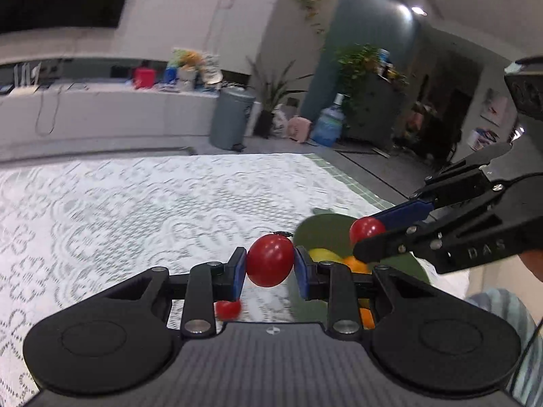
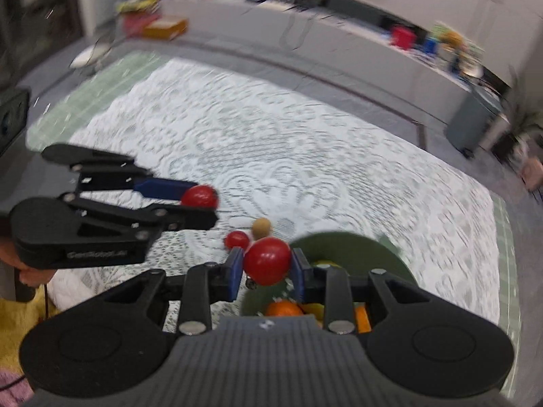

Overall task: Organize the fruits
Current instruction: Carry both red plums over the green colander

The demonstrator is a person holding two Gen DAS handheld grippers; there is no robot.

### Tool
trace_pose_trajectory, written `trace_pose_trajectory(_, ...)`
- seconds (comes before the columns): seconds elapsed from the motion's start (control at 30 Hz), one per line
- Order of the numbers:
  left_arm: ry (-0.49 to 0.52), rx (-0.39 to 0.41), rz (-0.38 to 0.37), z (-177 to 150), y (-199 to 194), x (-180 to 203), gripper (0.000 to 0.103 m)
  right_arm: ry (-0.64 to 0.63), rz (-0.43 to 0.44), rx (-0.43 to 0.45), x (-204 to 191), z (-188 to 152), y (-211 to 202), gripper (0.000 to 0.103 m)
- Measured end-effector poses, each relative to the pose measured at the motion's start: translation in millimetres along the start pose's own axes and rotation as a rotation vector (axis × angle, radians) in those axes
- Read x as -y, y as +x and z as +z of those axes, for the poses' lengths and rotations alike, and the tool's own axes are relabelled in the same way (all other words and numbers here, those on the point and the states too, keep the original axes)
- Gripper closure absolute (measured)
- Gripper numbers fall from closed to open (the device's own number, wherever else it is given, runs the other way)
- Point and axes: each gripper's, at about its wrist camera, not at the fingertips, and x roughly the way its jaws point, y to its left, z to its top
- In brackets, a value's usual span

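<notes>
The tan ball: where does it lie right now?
In the right wrist view the tan ball lies on the lace cloth, beside a loose red fruit, left of the green bowl.

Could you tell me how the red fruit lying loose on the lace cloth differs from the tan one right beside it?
The loose red fruit is glossy and bright red; the tan fruit is dull and pale brown. The loose red fruit lies nearer the right tool, and the tan fruit sits just beyond it. The tan fruit is partly hidden behind the red fruit in the right tool. Both are small, round and rest on the lace cloth, outside the green bowl.
</notes>
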Motion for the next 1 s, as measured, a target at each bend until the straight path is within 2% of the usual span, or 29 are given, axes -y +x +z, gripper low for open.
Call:
trace_pose_trajectory(0.2,0.089,-0.012,-0.039,0,0,34,0.069,0.149,-0.066,0.071,30,-46,-7,0.076)
trace_pose_trajectory(0.33,0.154,-0.057,-0.043,-3,14,52,0.070,0.223,-0.096,0.054,46,-68,8,0.076)
trace_pose_trajectory(0.47,0.228,-0.130,-0.015,-7,36,69,0.069,0.263,-0.131,0.014,55,-79,22,0.076)
trace_pose_trajectory(0.67,0.315,-0.231,0.003,-5,65,78,0.069,0.361,-0.038,-0.005,70,-83,31,0.076)
trace_pose_trajectory(0.87,0.452,-0.333,0.033,-5,89,89,0.069,0.396,0.003,-0.004,77,-82,38,0.076)
trace_pose_trajectory(1.0,0.510,-0.388,0.048,-6,103,95,0.069,0.397,0.015,-0.059,78,-82,49,0.076)
